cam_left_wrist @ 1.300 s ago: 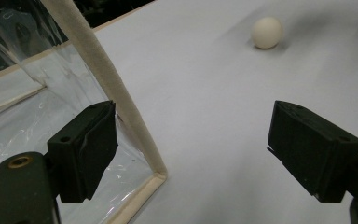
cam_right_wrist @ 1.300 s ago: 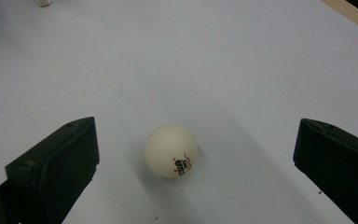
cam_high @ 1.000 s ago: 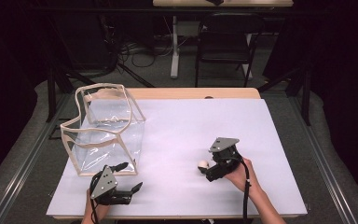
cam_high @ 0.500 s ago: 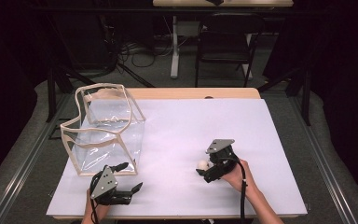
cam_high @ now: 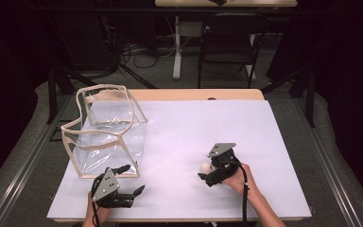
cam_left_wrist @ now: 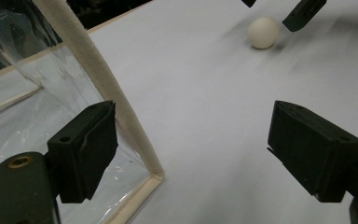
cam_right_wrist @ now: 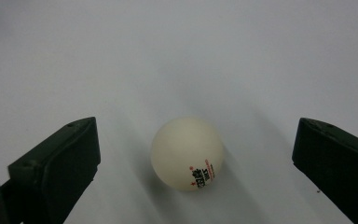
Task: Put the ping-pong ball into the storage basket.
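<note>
A white ping-pong ball (cam_high: 205, 167) with small red and black print lies on the white table sheet (cam_high: 194, 127), right of centre near the front. My right gripper (cam_high: 208, 170) is open, low over the sheet. Its jaws stand wide on either side of the ball (cam_right_wrist: 187, 153) without touching it. My left gripper (cam_high: 133, 178) is open and holds nothing at the front left. It sits by the near corner of a clear plastic bag (cam_high: 106, 132) with cream trim. In the left gripper view the bag's trim (cam_left_wrist: 121, 112) runs just inside the left jaw, and the ball (cam_left_wrist: 263, 32) lies far off.
The clear bag stands upright with its mouth open on the left part of the sheet. Bare white sheet stretches between the bag and the ball and across the back. A dark chair (cam_high: 231, 38) and stand legs (cam_high: 56, 80) are on the floor beyond the table.
My right gripper has slid slightly forward-left, bringing its open jaws around the ball. The ball, the bag and my left gripper have stayed put.
</note>
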The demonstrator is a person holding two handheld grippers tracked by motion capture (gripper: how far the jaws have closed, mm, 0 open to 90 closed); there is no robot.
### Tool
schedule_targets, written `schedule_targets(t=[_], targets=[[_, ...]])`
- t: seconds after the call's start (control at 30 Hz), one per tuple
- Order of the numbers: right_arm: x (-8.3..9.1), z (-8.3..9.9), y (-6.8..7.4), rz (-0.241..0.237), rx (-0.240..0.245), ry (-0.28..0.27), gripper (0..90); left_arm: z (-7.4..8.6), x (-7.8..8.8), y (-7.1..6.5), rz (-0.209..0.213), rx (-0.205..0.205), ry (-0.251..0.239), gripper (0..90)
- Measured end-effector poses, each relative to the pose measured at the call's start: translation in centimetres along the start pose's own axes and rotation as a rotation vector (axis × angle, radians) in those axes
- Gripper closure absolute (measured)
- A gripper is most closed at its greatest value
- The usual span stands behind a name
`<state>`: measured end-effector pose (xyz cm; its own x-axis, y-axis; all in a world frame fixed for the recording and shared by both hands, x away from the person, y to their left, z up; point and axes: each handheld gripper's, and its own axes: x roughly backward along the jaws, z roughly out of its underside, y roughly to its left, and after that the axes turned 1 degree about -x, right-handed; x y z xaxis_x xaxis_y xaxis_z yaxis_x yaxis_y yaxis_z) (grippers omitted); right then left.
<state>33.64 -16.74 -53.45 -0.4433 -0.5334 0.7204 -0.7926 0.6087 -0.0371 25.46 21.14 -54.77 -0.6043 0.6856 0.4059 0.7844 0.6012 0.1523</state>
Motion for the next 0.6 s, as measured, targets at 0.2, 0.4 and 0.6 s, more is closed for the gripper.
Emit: schedule_targets(t=[0.2, 0.4, 0.6], targets=[[-0.25, 0.25, 0.09, 0.001, -0.001, 0.002, 10.4, 0.00, 0.01, 0.02, -0.001, -0.001, 0.002, 16.0], [-0.47, 0.58, 0.27, 0.011, 0.004, 0.015, 19.9, 0.00, 0.06, 0.02, -0.002, 0.000, 0.001, 16.0], [-0.53, 0.76, 0.52, 0.015, 0.013, 0.018, 28.1, 0.01, 0.07, 0.04, -0.001, 0.001, -0.001, 15.9]])
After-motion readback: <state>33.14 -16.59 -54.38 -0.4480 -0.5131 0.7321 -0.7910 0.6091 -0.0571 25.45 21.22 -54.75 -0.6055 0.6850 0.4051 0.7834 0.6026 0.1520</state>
